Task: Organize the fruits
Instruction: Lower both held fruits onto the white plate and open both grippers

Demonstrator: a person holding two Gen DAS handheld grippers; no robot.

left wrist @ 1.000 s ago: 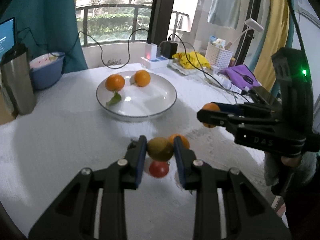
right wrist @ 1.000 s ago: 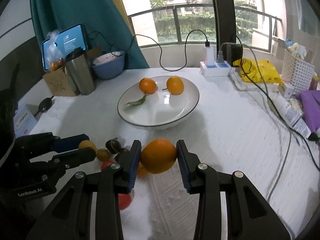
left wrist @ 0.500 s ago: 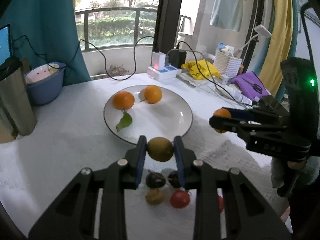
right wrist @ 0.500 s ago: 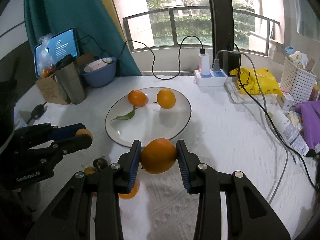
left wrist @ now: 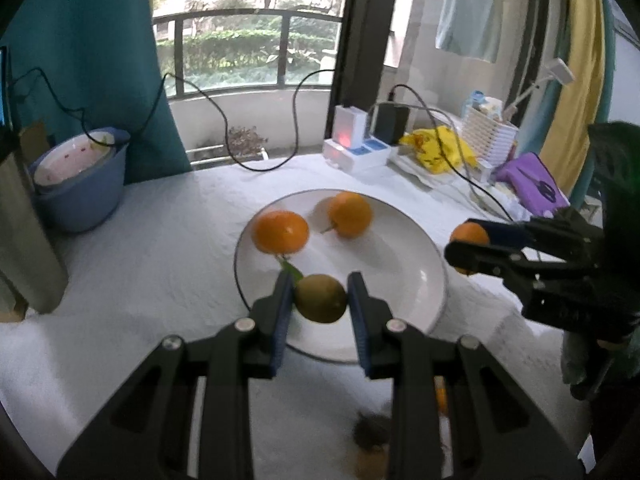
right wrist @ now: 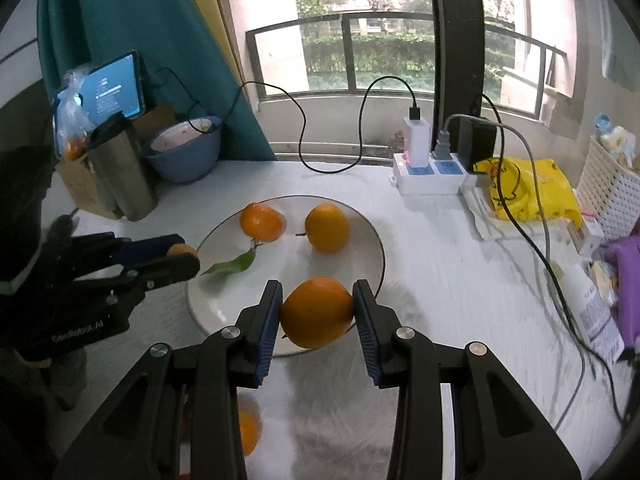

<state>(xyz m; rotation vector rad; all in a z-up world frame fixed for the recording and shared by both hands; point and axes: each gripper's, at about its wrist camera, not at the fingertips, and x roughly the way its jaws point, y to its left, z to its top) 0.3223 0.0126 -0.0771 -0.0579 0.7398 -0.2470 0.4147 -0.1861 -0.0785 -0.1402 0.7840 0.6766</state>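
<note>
Left claw (left wrist: 321, 303) pinching greenish fruit (left wrist: 321, 298) over plate (left wrist: 400, 256), right claw (right wrist: 317, 312) pinching orange (right wrist: 317, 312) at plate's near rim, 2 oranges (left wrist: 280, 231) on plate

Your left gripper (left wrist: 320, 304): black skeletal frame, blue ribbed pads (left wrist: 282, 320), silver screws. Your right gripper (right wrist: 318, 312): same build. White lettering on left body.

place: likely a home | cues: balcony railing (right wrist: 400, 24), curtain (right wrist: 132, 52), cluttered table (right wrist: 432, 264)
</note>
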